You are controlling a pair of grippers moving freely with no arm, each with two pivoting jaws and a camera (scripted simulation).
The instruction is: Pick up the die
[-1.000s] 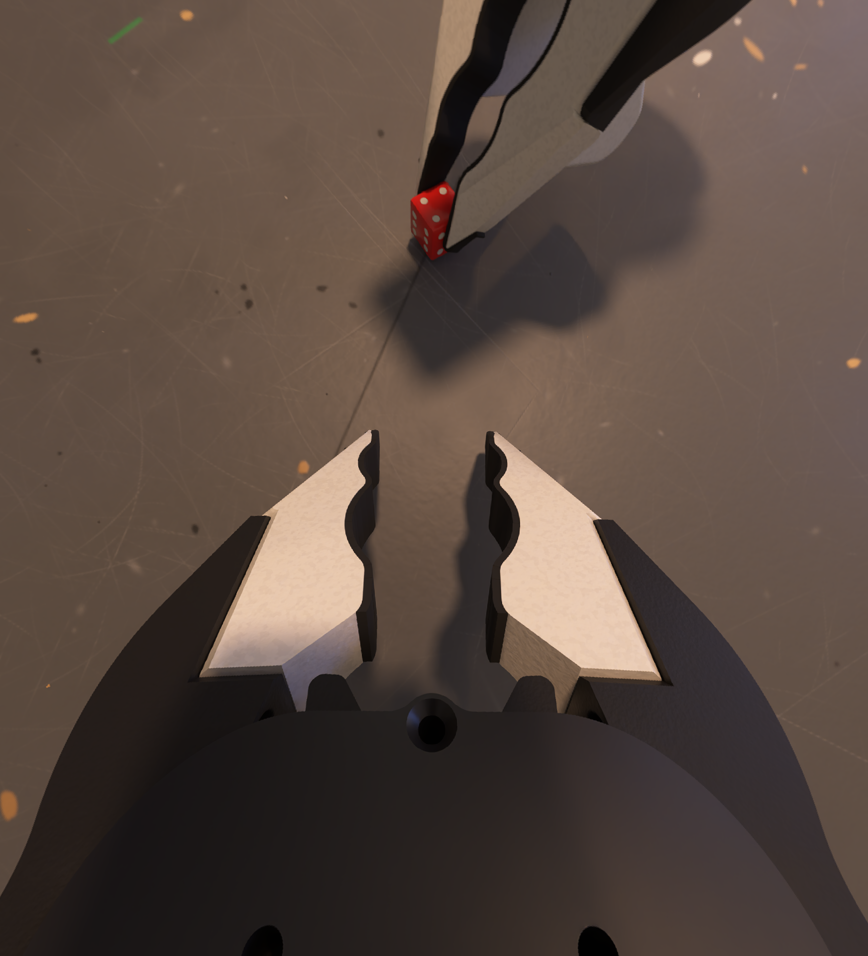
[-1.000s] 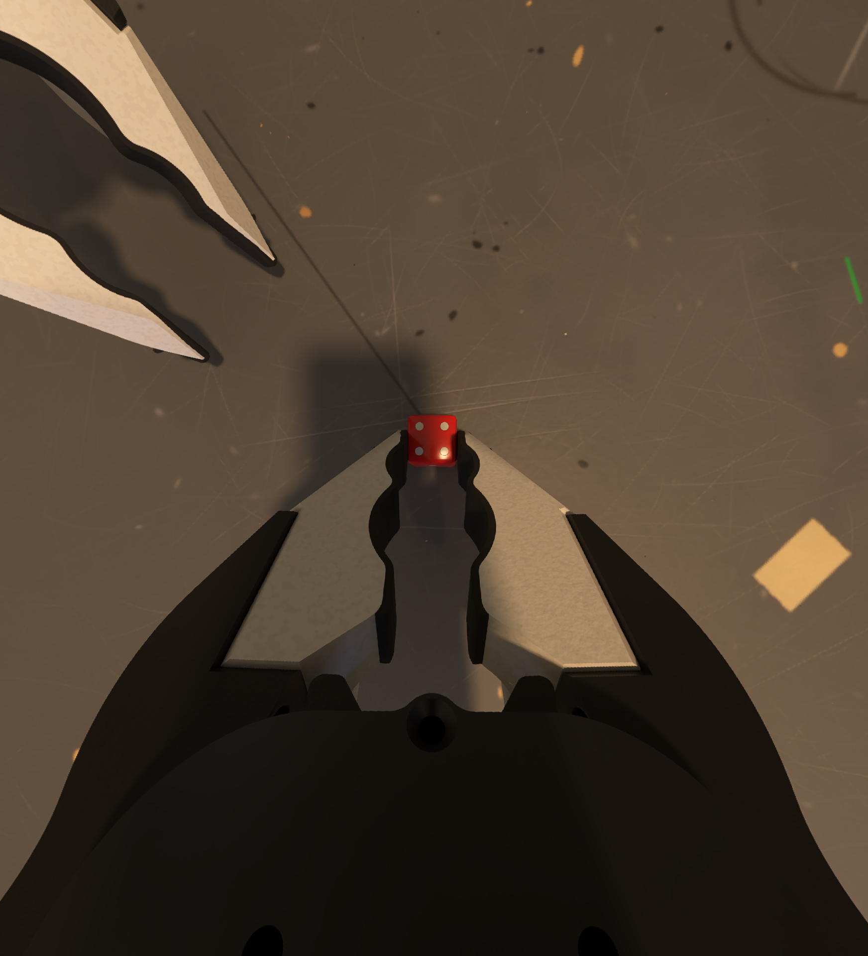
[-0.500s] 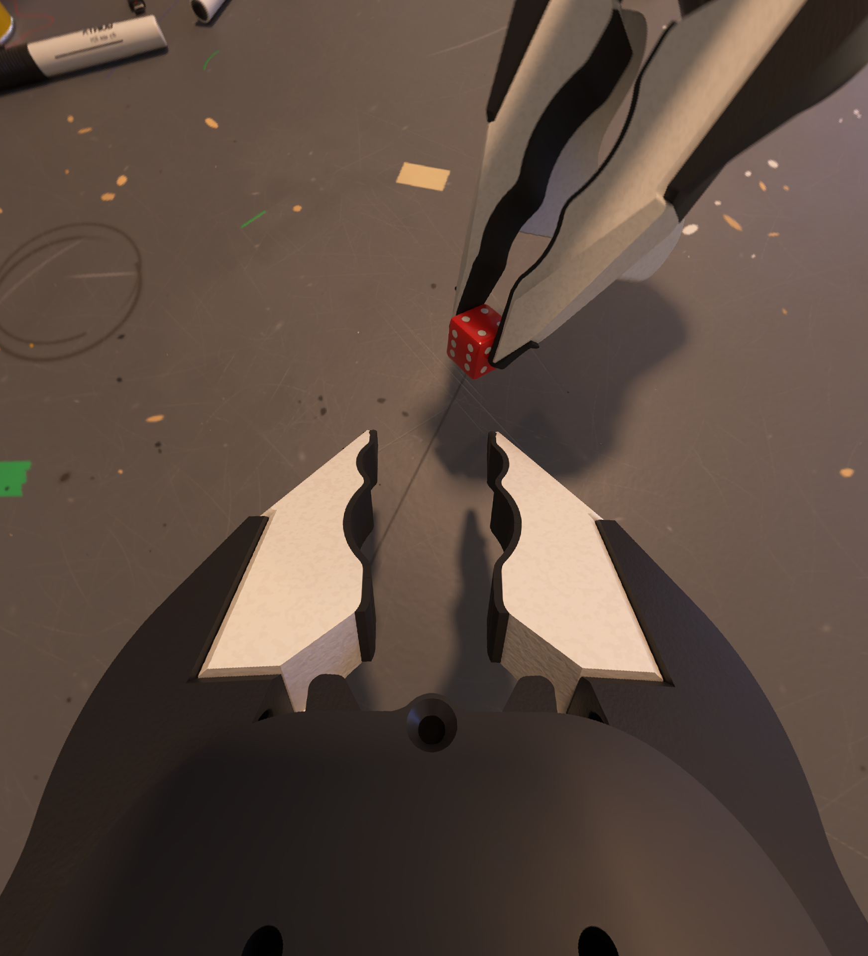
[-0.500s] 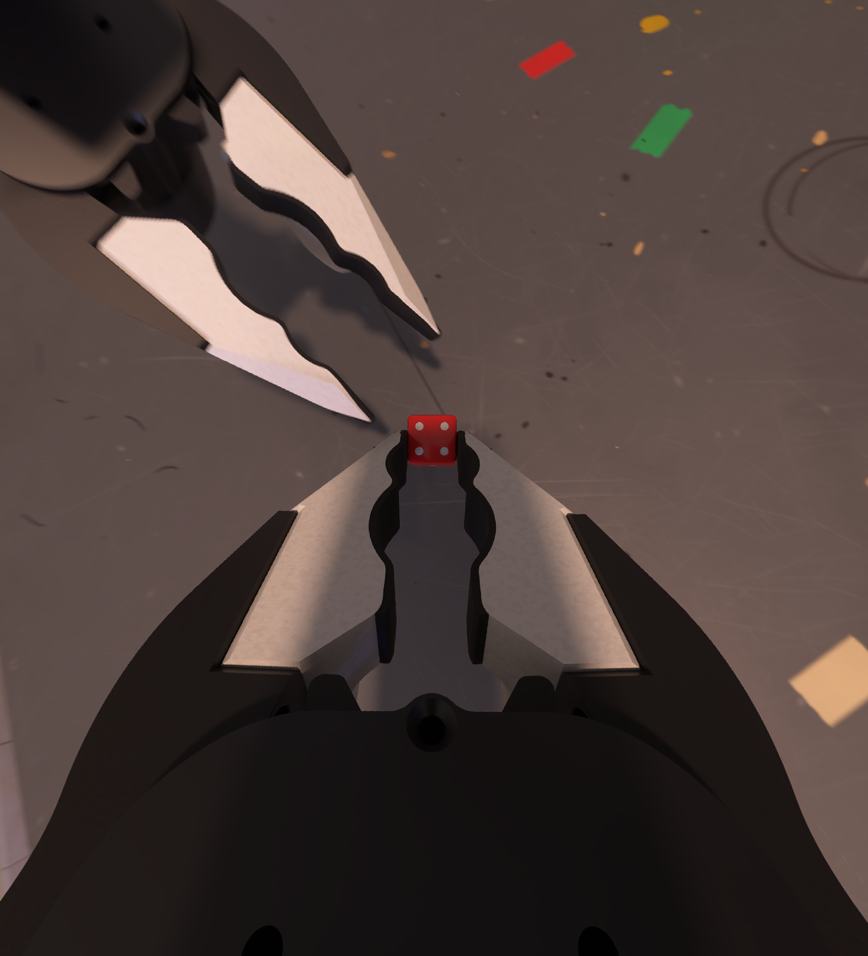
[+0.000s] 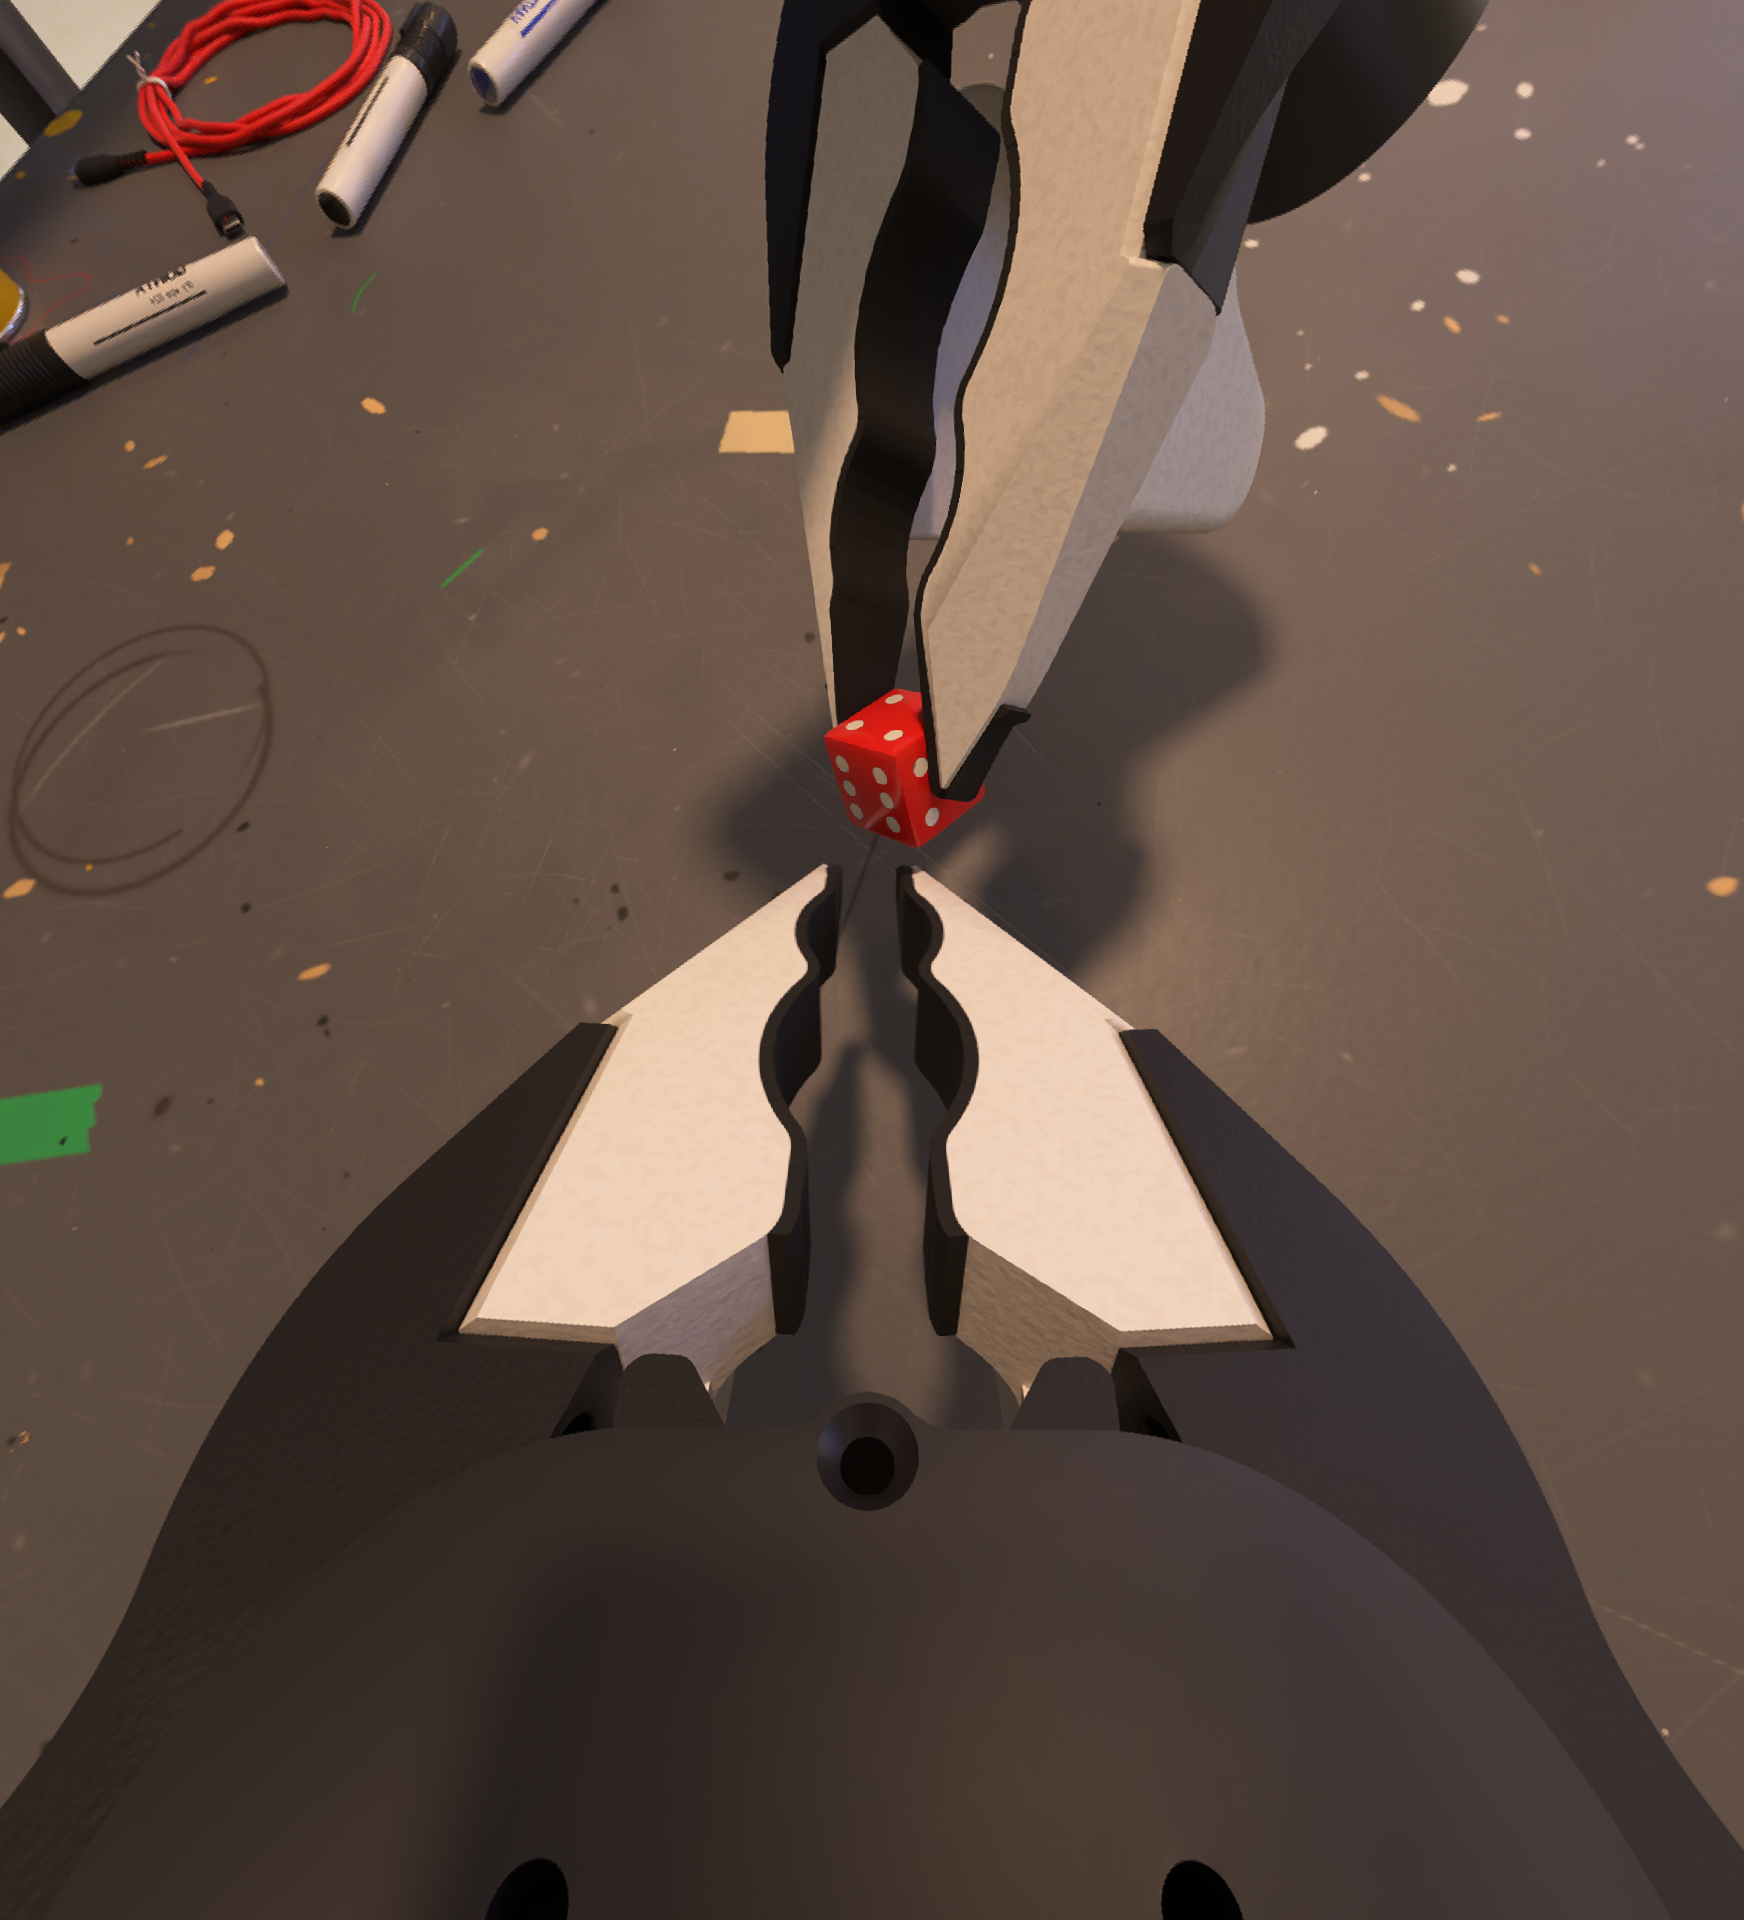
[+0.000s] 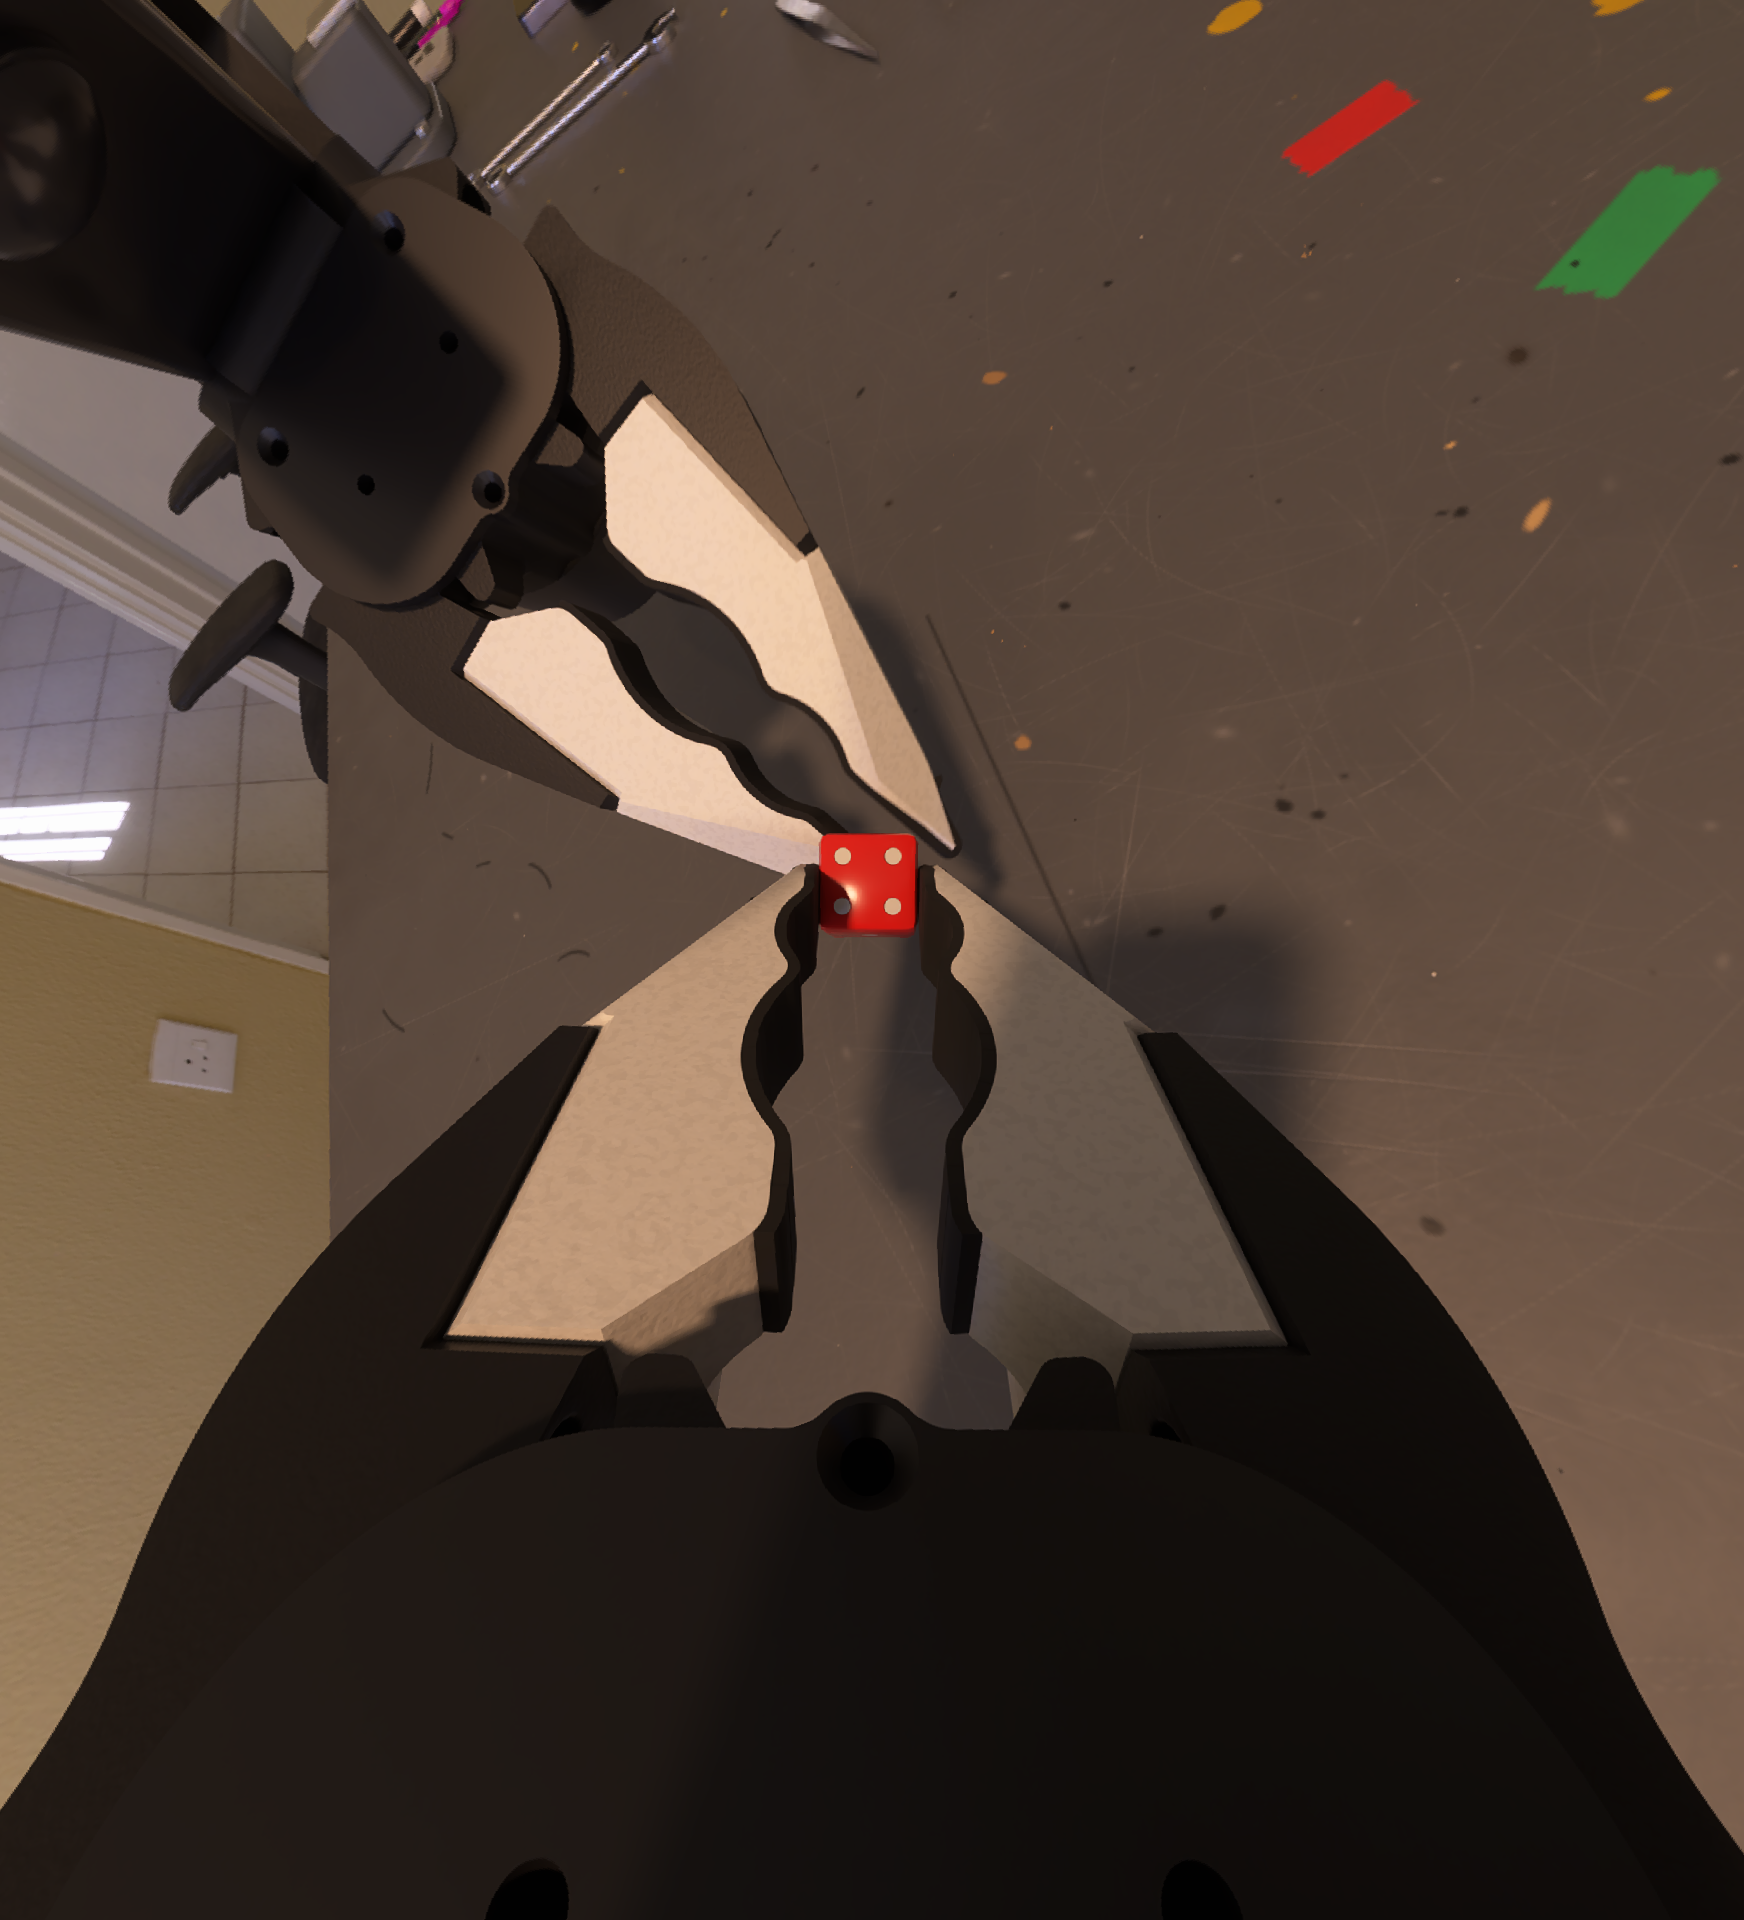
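The red die (image 6: pixel 868 883) was held clear of the table at the very tips of the right gripper (image 6: pixel 868 902), which was clamped on it. The left gripper (image 5: pixel 863 883) was set just below, its jaws slightly apart and empty. A slip was judged possible with so shallow a grip. The scratched grey table (image 5: pixel 1470 1039) was littered with markers (image 5: pixel 109 332), a red cable (image 5: pixel 255 73) and tape scraps (image 5: pixel 32 1127).

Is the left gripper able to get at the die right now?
Probably not: the right gripper is shut on the die, and the left gripper, just short, stands too narrowly parted.
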